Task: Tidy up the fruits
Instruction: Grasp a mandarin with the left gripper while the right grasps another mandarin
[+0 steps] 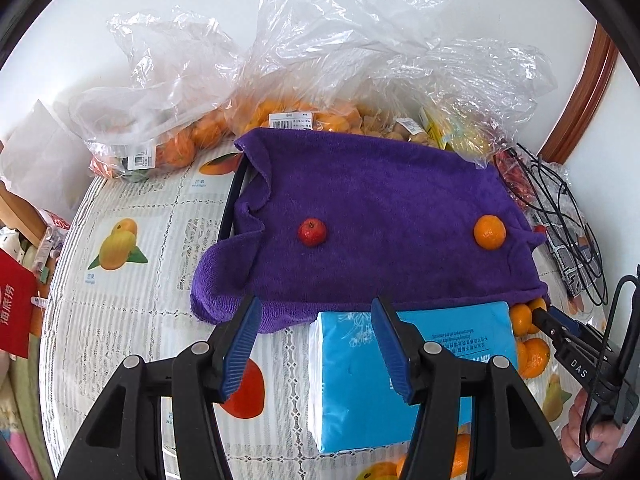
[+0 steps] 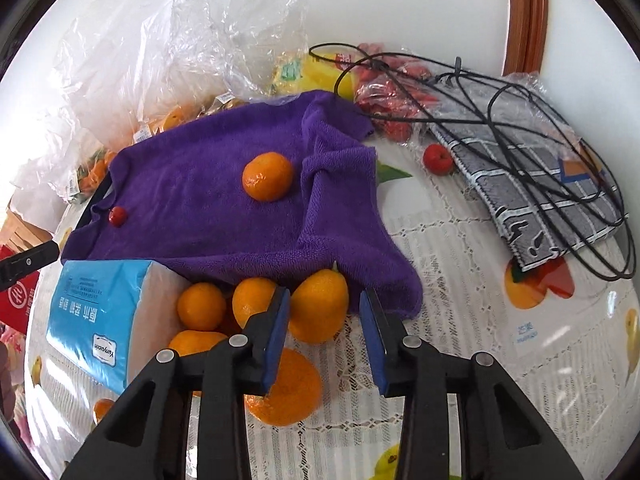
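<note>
Purple towel (image 1: pixel 380 216): spread flat on the desk (image 1: pixel 132 292), far of centre, evidently as the sorting ground. It carries one small red fruit (image 1: pixel 312 232) on the left and one mandarin (image 1: pixel 489 232) on the right, well apart, which suggests one spot per kind.

Loose mandarins (image 2: pixel 256 312): a cluster at the towel's near edge, beside the blue tissue pack (image 2: pixel 100 312); skins bright orange, smooth, some slightly flattened, one more oval. Probably the stock still to be sorted.

Right tool (image 2: pixel 324 336): jaws wide apart, empty, hanging just over the cluster with the oval mandarin (image 2: pixel 320 308) between the pads (a pick-up seems intended).

Left tool (image 1: pixel 316 348): jaws wide, empty, held near the towel's near edge above the tissue pack, apparently waiting.

Stray red fruit (image 2: pixel 439 159): on the desk, right of the towel.

Clear bags (image 1: pixel 168 120): fruit inside, at the far side.
</note>
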`<action>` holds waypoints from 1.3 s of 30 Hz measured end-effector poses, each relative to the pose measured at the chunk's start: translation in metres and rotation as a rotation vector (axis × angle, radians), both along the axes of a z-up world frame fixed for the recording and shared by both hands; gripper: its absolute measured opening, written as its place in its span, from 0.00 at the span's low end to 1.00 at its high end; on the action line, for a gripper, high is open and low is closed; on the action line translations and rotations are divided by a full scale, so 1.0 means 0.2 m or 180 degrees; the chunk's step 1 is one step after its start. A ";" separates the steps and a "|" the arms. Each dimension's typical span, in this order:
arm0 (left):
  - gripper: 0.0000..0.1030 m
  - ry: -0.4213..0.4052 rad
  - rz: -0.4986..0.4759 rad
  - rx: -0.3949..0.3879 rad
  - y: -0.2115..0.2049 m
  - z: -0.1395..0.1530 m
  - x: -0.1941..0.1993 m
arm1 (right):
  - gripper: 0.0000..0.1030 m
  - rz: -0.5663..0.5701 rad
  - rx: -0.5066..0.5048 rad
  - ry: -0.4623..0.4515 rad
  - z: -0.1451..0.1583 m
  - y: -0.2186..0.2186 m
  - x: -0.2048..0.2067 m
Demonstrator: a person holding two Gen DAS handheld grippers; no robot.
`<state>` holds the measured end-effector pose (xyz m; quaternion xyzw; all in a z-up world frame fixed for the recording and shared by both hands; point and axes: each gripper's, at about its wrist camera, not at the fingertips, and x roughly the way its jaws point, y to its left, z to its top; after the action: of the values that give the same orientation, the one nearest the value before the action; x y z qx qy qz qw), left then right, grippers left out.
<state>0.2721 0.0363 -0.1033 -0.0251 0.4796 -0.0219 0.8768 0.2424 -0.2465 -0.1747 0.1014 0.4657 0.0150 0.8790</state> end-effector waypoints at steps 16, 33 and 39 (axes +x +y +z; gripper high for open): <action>0.54 0.0001 -0.0063 -0.0039 -0.01 0.00 -0.07 | 0.32 -0.0053 0.0022 -0.0106 0.03 -0.03 -0.03; 0.55 -0.0049 -0.0339 -0.0169 -0.10 0.00 -0.42 | 0.32 -0.0009 -0.0082 -0.0295 0.15 -0.01 -0.40; 0.55 0.0050 -0.0383 -0.0246 -0.13 -0.09 -0.52 | 0.32 0.0081 -0.0074 -0.0254 0.10 0.02 -0.49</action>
<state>0.1681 0.0099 -0.1212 -0.0302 0.4859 -0.0928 0.8686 0.1440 -0.2428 -0.1550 0.0847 0.4318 0.0249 0.8977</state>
